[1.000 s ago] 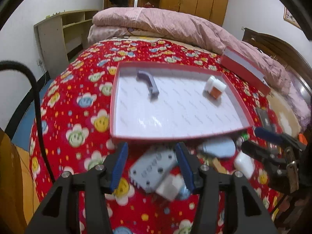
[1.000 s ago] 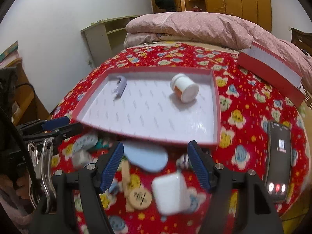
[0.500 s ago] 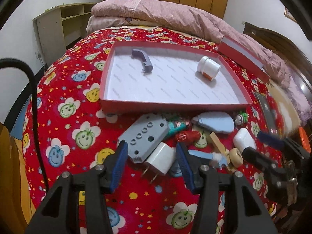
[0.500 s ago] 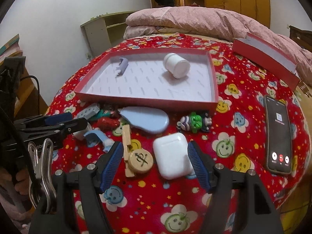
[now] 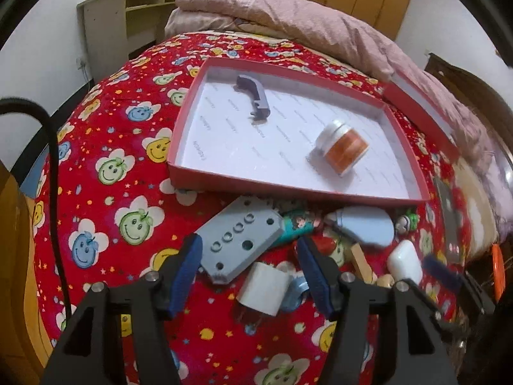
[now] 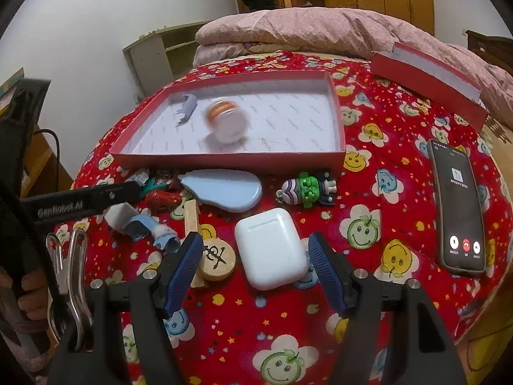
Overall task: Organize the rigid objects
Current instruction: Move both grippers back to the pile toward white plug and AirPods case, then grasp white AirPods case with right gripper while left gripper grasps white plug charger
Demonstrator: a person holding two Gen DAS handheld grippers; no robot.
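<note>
Right wrist | smooth rounded white case (image 6: 271, 248) | ridged blue gripper (image 6: 255, 268) pads apart

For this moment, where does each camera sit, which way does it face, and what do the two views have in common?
Left wrist: rides on the left gripper, tilted down across the bed; its open blue fingers frame the grey perforated block and white plug adapter. The jaws have just been opening, pressing on nothing.
Right wrist: rides on the right gripper, tilted down; its open fingers flank the white earbud case. A hand shows at the left edge.
Shared: the red tray, its orange-banded jar, the blue oval piece and the earbud case.
</note>
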